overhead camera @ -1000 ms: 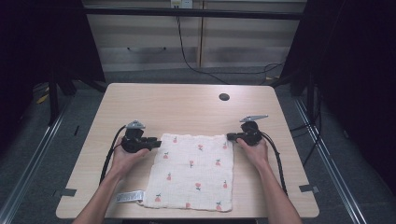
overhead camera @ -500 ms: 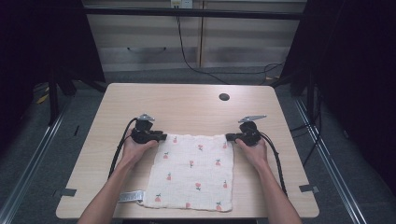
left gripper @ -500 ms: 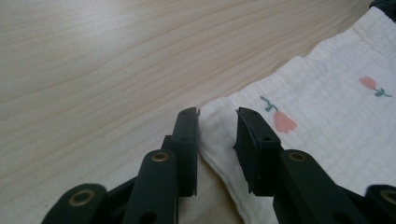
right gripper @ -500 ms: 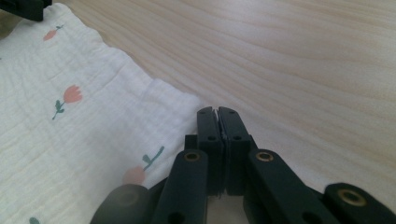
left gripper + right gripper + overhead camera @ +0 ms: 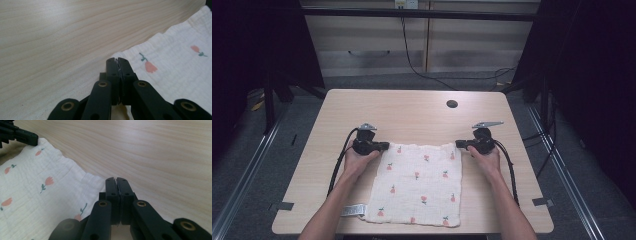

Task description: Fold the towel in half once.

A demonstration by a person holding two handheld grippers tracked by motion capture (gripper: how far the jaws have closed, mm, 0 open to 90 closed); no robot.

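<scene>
The left tool (image 5: 116,60) has its two black jaws pressed together, with only a thin pale line between them. In the left gripper view its tips sit at the far left corner of the cloth (image 5: 175,72), and a bit of fabric shows under the jaws, so it seems to pinch the corner, but I cannot tell this for sure. The right tool (image 5: 116,179) looks the same: jaws closed tight, tips at the edge of the cloth (image 5: 45,195) near its far right corner, and whether fabric is really between them I cannot tell.

The two gripper views show close things that the high view is too far away to give: the crinkled weave of the cloth, the small red tulips with green stems, the hem along the edge. The right gripper view also shows the tip of the left tool (image 5: 21,135) at the opposite corner.

The high view gives the whole layout. The left tool (image 5: 384,146) and the right tool (image 5: 459,143) are held by the person's hands at the two far corners of the cloth (image 5: 419,182), pointing toward each other. The cloth lies flat on the tabletop (image 5: 412,112), its near edge close to the near edge of the tabletop. A white label (image 5: 353,210) sticks out at its near left corner. A dark round hole (image 5: 452,104) is in the tabletop, well apart from the cloth
</scene>
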